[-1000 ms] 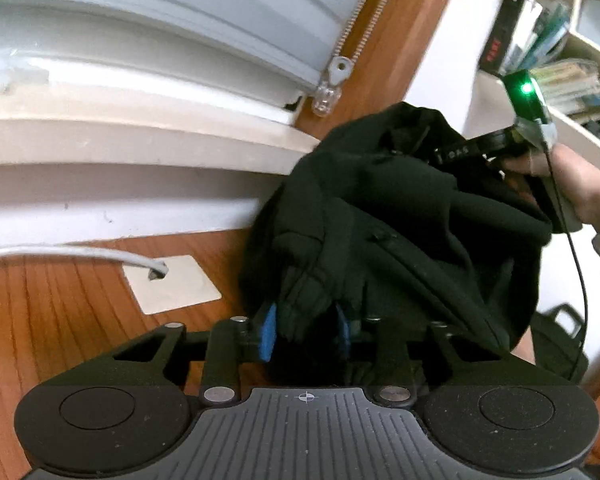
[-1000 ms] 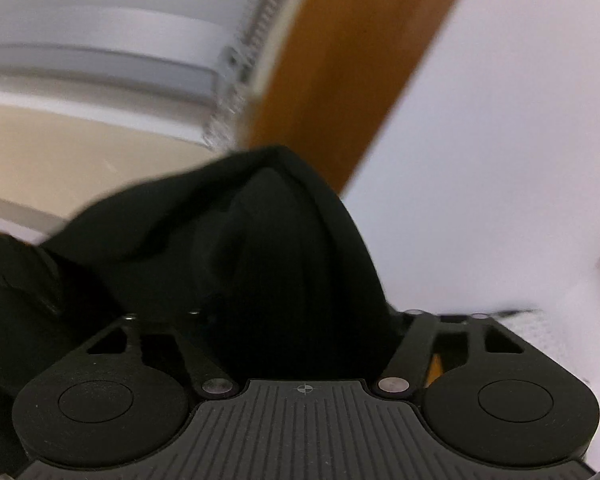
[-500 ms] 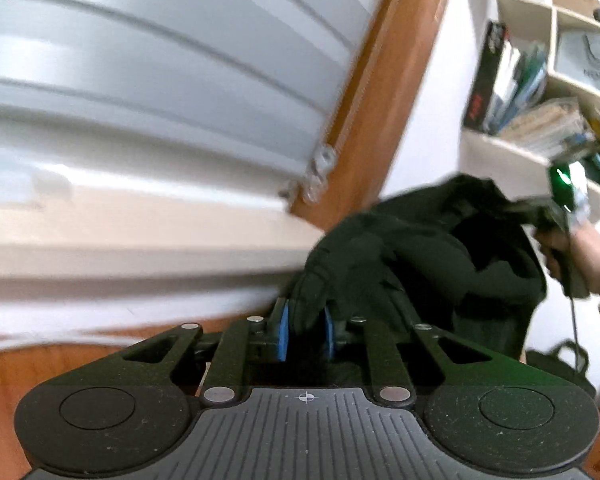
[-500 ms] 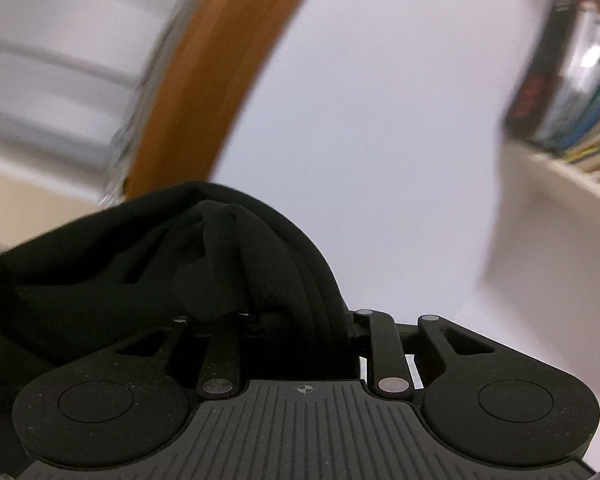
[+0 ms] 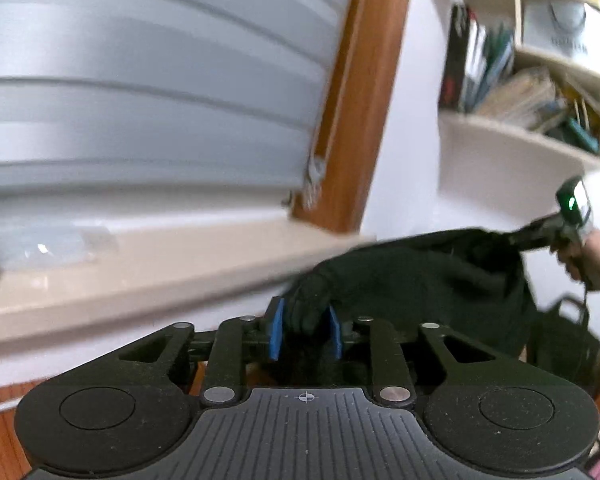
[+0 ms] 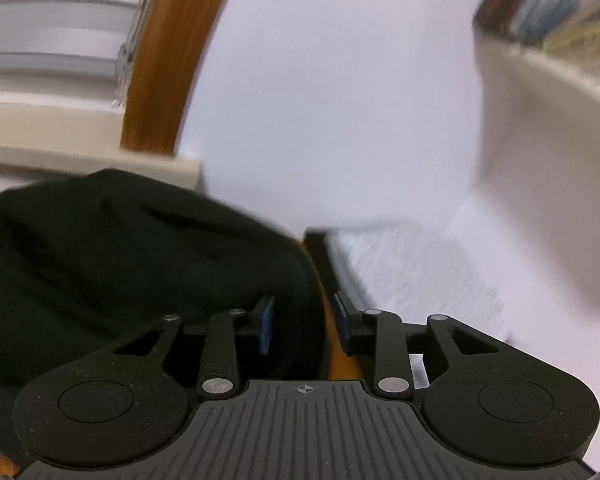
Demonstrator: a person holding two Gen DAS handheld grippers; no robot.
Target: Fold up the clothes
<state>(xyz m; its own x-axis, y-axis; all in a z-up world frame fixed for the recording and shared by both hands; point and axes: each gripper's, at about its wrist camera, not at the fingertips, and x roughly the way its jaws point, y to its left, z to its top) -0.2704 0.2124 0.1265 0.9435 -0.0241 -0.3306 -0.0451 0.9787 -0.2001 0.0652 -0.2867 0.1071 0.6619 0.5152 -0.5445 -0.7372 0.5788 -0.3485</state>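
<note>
A white wall (image 5: 404,152) fills the background in both views, and everything else is placed against it. To its left, grey slatted blinds (image 5: 148,92) are seen, edged by a brown wooden frame (image 5: 364,92) that runs up beside the wall. Below the blinds, a pale beige sill (image 5: 148,276) stretches leftward from the wall's foot. High on the wall, to the right, a cream shelf (image 5: 512,148) is mounted, and books (image 5: 476,68) are stacked in it; the picture there is blurred.

In front of the wall, a black garment (image 5: 412,280) is held up in the air, stretched between the two grippers and sagging under its own weight. In the right wrist view the same garment (image 6: 120,248) is bunched on the left, in front of the sill's end.

The left gripper (image 5: 306,332) is seen clamped on a bunched edge of the garment, with cloth pinched between its blue pads (image 5: 277,334). The right gripper (image 6: 305,330) has the garment's edge lying between its fingers, against the left one; a gap is seen beside the right finger, so whether it grips cannot be told. In the left wrist view the right gripper (image 5: 540,234) is seen far off at the garment's other end, beneath the shelf, held by a hand (image 5: 592,260).
</note>
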